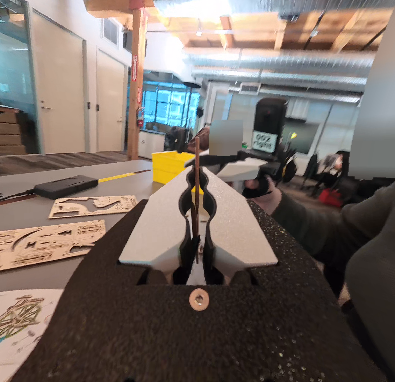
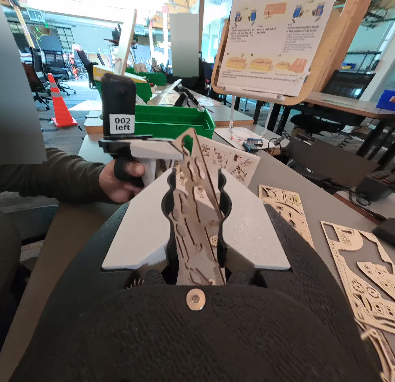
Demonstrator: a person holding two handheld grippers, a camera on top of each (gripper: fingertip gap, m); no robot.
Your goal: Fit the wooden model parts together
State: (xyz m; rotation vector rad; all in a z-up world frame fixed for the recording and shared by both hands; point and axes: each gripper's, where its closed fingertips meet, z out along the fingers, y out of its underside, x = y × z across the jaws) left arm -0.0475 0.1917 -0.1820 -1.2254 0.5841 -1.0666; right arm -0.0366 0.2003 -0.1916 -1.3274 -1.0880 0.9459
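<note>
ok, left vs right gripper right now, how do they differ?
Left gripper is shut on the wooden sheet; right gripper is open, its fingers wide either side of that sheet. Left gripper sees the sheet edge-on; right gripper sees its cut-out face. Shared: white fingers with black pads, each hand-held.

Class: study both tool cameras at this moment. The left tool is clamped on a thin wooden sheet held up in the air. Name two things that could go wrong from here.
1. The left tool grips the thin wooden sheet edge-on and off the table; a twist could snap it.
2. The right tool stands open around the same sheet; closing while misaligned might crack its cut-out parts or pop them loose.
</note>
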